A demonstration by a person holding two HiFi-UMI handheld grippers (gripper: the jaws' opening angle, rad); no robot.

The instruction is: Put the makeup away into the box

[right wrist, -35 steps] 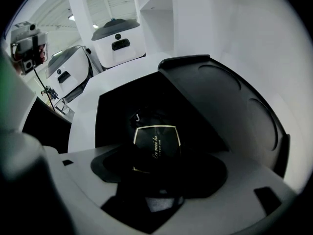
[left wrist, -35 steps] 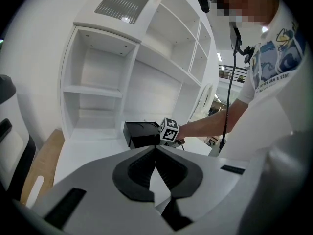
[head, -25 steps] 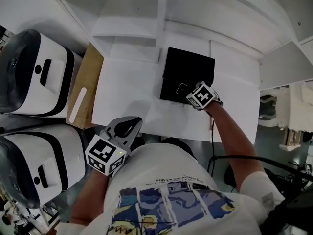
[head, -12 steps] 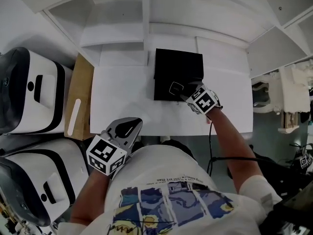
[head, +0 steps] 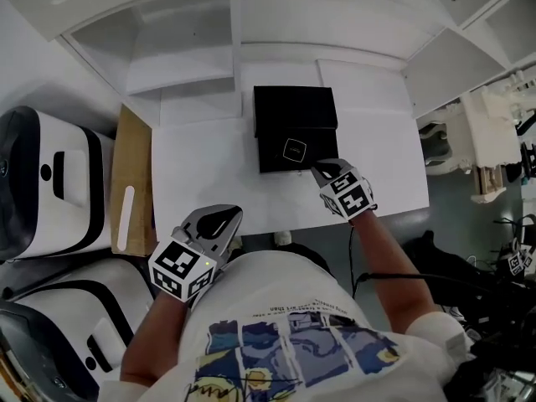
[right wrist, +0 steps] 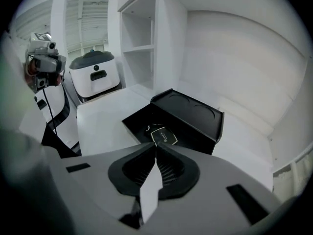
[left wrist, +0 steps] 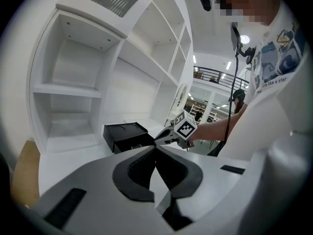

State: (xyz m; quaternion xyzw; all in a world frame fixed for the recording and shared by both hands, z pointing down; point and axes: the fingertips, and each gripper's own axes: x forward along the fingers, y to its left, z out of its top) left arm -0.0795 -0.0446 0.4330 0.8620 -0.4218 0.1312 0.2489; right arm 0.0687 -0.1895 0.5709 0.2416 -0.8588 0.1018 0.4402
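1. The open black rectangular box (head: 322, 147) is my landmark. It sits on the white table (head: 209, 166), and its lid (head: 295, 109) is swung back on the side away from me.
2. The makeup, a small square black case with a pale outline on its top (head: 293, 149), lies flat inside the box's base. It is near the middle, and no fingers touch it.
3. The right gripper (head: 318, 172) hovers just off the box's near edge, toward its right corner, and tilts down at the base. In the right gripper view its fingers (right wrist: 146, 155) are closing and meet at the tips, with nothing between them. The makeup case shows just beyond those tips.
4. The left gripper (head: 228, 214) is well apart from the box. It hangs by the table's near edge, to the box's left and close to my body. In the left gripper view its fingers (left wrist: 139, 168) are together and carry nothing. The box and the right gripper show beyond them.
5. White open shelving (head: 184, 65) rises behind the box on its far side.
6. A flat brown cardboard panel (head: 134, 141) stands off the table's edge, well to the left of the box. A white strip (head: 126, 218) lies on it.
7. Beyond that panel, still further left of the box, are rounded white machines with black trim (head: 50, 182).
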